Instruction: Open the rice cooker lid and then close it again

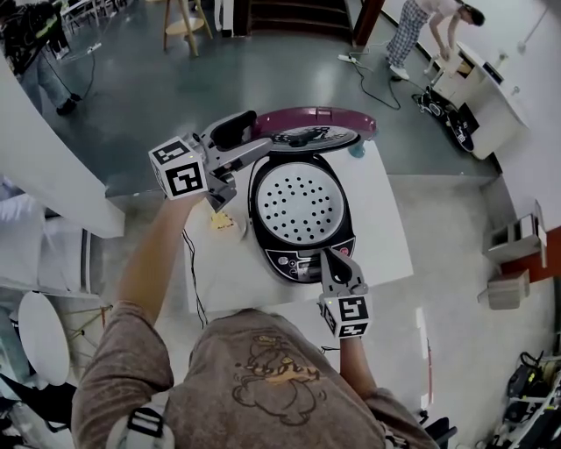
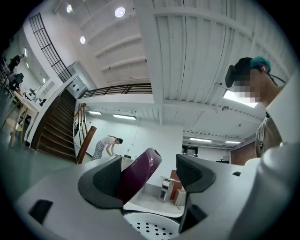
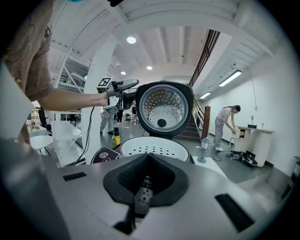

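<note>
The rice cooker (image 1: 302, 219) stands on a white table (image 1: 386, 237), with a white perforated tray (image 3: 154, 146) showing in its mouth. Its purple lid (image 1: 324, 123) is raised upright at the back, silver inner plate (image 3: 164, 108) facing me. My left gripper (image 1: 238, 142) is open at the lid's left edge; in the left gripper view the lid's rim (image 2: 140, 171) sits between the jaws, close against the left finger (image 2: 105, 180). My right gripper (image 1: 336, 261) is shut on nothing, low at the cooker's front by the control panel (image 1: 298, 261).
A yellow bottle (image 1: 223, 221) stands left of the cooker and a small teal lantern (image 1: 356, 151) at the table's far right corner. A black cable (image 1: 195, 272) runs down the table's left side. A person (image 1: 421, 26) bends over a counter far off.
</note>
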The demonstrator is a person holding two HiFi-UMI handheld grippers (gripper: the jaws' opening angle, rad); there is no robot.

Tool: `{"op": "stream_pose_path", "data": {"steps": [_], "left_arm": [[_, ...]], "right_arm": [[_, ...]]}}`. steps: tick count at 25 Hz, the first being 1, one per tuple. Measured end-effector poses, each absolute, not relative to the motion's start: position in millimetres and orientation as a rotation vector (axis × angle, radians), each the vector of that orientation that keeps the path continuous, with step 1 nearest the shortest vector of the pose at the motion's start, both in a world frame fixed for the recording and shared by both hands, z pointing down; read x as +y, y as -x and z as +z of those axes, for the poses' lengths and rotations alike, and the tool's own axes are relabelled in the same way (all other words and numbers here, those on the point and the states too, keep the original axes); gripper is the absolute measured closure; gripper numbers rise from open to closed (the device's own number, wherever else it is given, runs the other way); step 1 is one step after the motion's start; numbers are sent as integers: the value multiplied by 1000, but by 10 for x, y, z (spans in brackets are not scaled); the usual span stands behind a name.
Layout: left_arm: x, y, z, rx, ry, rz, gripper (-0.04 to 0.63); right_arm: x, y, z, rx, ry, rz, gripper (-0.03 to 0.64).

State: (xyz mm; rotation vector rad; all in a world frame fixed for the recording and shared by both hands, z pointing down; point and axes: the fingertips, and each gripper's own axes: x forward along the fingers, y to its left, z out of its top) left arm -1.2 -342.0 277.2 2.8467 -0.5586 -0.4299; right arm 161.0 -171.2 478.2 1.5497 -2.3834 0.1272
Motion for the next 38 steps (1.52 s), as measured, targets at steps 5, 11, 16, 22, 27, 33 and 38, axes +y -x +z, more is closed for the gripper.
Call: {"op": "stream_pose_path", "data": {"steps": [5,11,16,22,27,33,38], "left_arm": [[-3243,-21,2815,-542,-2839,-408,235],[-3118,-51,2889,-527,-2858,-387,236],[-2993,-70,2950,-504,-2860,-364,236],[-2798,-102,3062,-481,-2856,-346,236],[-2648,-126,3179,-469,-2832,-348,236],[-2487,-146,3347,-432,-2776,-343,236],[-2381,-162,3473,-428,-2746,-327,236]], "right_arm": [[-1710,-1605,4772,-2386,-1551,129,615],[-1718,-1616,4795,-2386,-1553,131,615],[-1723,-1607,4777,-2386,-1555,135,615],[-1724,-1611,4775,-2384,-1555,135,615],[-1718,-1615,4777,-2383,-1556,145,615],[-1721,-1620,4781,-2387,-1555,146,615],[-1716,-1616,4780,-2388,-1553,150,615]]}}
